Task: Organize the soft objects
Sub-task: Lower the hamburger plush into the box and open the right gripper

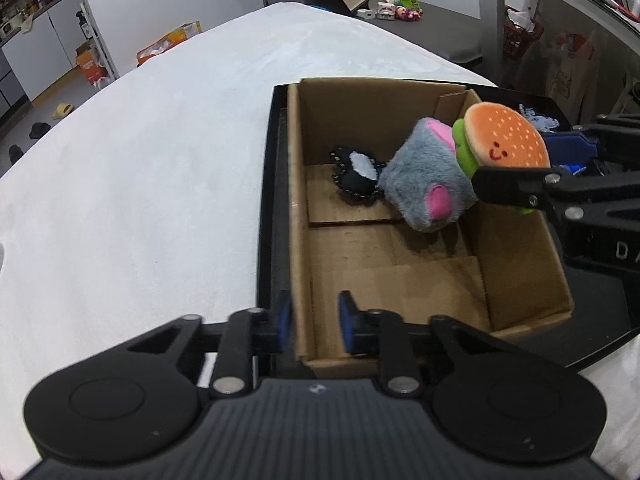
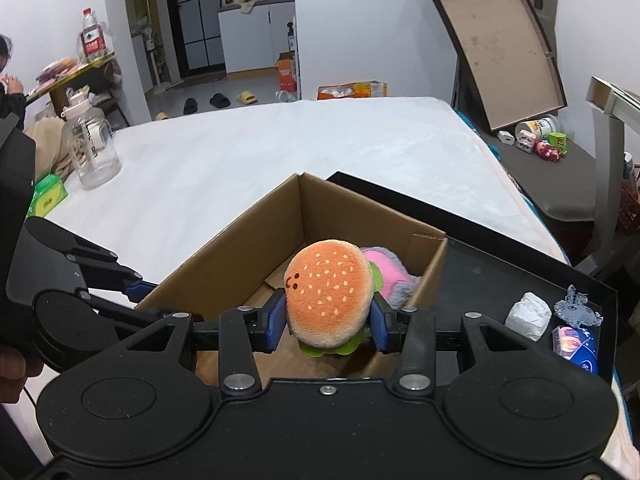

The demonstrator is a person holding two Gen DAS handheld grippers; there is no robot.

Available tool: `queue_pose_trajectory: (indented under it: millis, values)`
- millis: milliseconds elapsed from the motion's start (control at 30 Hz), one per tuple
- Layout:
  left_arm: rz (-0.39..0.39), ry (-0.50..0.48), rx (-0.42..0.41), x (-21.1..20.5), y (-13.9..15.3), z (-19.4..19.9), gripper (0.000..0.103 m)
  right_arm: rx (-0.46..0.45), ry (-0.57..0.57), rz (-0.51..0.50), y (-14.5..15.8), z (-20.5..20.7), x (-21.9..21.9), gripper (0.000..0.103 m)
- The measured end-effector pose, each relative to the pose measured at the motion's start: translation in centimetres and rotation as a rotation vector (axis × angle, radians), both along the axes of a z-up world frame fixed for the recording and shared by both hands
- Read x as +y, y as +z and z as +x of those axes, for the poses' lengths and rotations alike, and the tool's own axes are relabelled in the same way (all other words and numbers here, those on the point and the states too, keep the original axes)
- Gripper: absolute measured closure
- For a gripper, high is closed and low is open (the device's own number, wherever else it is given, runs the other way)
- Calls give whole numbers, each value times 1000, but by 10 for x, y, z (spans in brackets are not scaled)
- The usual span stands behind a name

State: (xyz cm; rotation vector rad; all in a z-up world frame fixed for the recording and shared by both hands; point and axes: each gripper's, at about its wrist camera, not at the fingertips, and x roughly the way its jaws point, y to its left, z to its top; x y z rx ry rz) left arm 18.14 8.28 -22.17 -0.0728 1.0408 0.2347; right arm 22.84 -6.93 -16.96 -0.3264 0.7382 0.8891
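Note:
An open cardboard box (image 1: 520,248) (image 2: 248,224) stands on a black tray (image 1: 272,184) (image 2: 480,280) on a white bed. Inside lie a grey and pink plush (image 1: 428,184) (image 2: 394,276) and a small black and white soft toy (image 1: 358,176). My right gripper (image 2: 329,320) (image 1: 516,178) is shut on an orange burger plush (image 2: 330,292) (image 1: 506,138) and holds it above the box's right side. My left gripper (image 1: 314,326) (image 2: 132,284) straddles the box's near left wall, one finger inside and one outside, shut on that wall.
On the tray right of the box lie a white crumpled wad (image 2: 526,314), a grey felt piece (image 2: 578,308) and a blue packet (image 2: 576,346). A clear water jug (image 2: 90,144) and a green pack (image 2: 46,198) sit on the bed's far left. A leaning board (image 2: 500,52) stands beyond the bed.

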Motion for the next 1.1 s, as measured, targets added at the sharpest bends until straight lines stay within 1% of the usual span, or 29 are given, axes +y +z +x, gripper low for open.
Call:
queue_pose_trajectory:
  millis: [100, 200, 567, 733, 833, 900, 933, 1000, 1100]
  values:
    - [0, 12, 1, 4, 0, -1, 91, 0, 8, -16, -2, -3, 6, 61]
    - [-11, 9, -4, 9, -1, -1, 94, 2, 12, -32, -4, -3, 12, 61]
    - [-54, -3, -11, 18, -3, -4, 93, 0, 42, -80, -13, -3, 37, 59]
    - [-69, -8, -1, 22, -3, -2, 93, 17, 53, -78, -16, 2, 46, 59]
    - [-78, -10, 6, 23, -4, 0, 93, 29, 79, -52, -16, 1, 50, 58]
    - [-82, -10, 7, 25, -4, 1, 93, 38, 108, -34, -18, 1, 53, 45]
    - [-84, -10, 8, 25, -4, 1, 93, 36, 114, -36, -18, 1, 54, 36]
    - [-87, -10, 10, 26, -4, 1, 93, 20, 118, -46, -19, -1, 53, 34]
    - [-87, -11, 15, 26, -4, 2, 93, 19, 107, -48, -17, 1, 49, 32]
